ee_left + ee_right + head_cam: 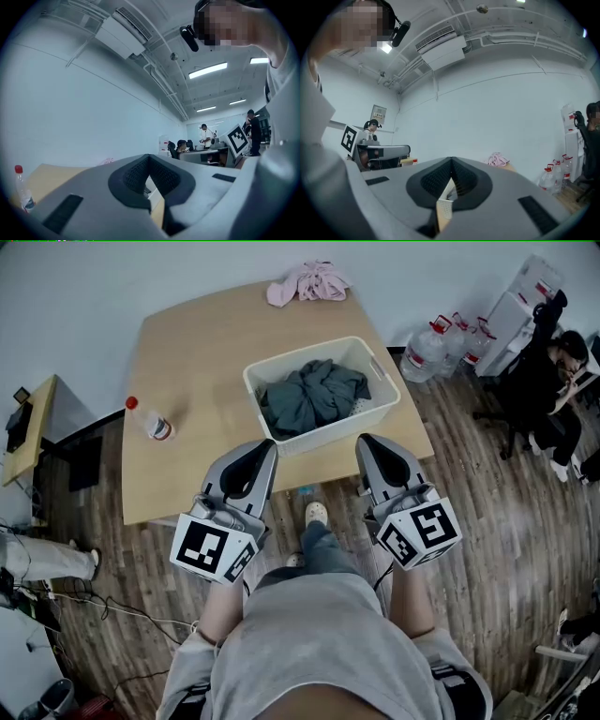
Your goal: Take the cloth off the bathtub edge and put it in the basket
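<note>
Matt wooden table [197, 352], smooth white plastic basket [323, 432], soft grey cloth [314, 395], wood-plank floor [506, 502]

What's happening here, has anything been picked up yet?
A person stands at a wooden table with a gripper in each hand. The left gripper and the right gripper are both shut and hold nothing, hovering near the table's front edge, just short of the white basket. A dark grey cloth lies in the basket. A pink cloth sits bunched at the table's far edge. No bathtub is in view.
</note>
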Tool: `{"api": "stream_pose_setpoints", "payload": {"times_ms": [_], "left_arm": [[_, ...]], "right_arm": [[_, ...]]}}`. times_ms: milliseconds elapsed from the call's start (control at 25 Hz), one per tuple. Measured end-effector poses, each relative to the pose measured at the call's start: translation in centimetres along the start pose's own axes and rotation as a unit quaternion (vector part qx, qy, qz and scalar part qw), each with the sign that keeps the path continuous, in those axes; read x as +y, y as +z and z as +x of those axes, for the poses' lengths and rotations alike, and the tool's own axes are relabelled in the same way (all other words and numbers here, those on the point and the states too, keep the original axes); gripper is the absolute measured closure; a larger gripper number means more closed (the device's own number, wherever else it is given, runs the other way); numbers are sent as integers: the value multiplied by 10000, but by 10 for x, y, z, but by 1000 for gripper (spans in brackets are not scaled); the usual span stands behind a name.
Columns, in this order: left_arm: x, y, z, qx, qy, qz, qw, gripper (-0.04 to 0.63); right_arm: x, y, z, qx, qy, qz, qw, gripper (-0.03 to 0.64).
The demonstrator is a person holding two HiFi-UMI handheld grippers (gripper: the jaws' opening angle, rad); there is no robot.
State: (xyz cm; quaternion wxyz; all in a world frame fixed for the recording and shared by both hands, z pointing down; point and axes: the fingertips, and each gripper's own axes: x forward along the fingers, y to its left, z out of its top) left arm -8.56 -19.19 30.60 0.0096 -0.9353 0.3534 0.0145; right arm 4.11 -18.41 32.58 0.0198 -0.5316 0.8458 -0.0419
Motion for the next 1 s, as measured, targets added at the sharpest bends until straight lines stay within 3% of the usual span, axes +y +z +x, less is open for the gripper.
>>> {"api": "stream_pose_setpoints", "payload": {"times_ms": [1000], "left_arm": [[0, 2, 2, -93, -107, -42, 9999, 595]], "right_arm": [[8, 4, 1, 7, 2, -100, 9999, 607]]}}
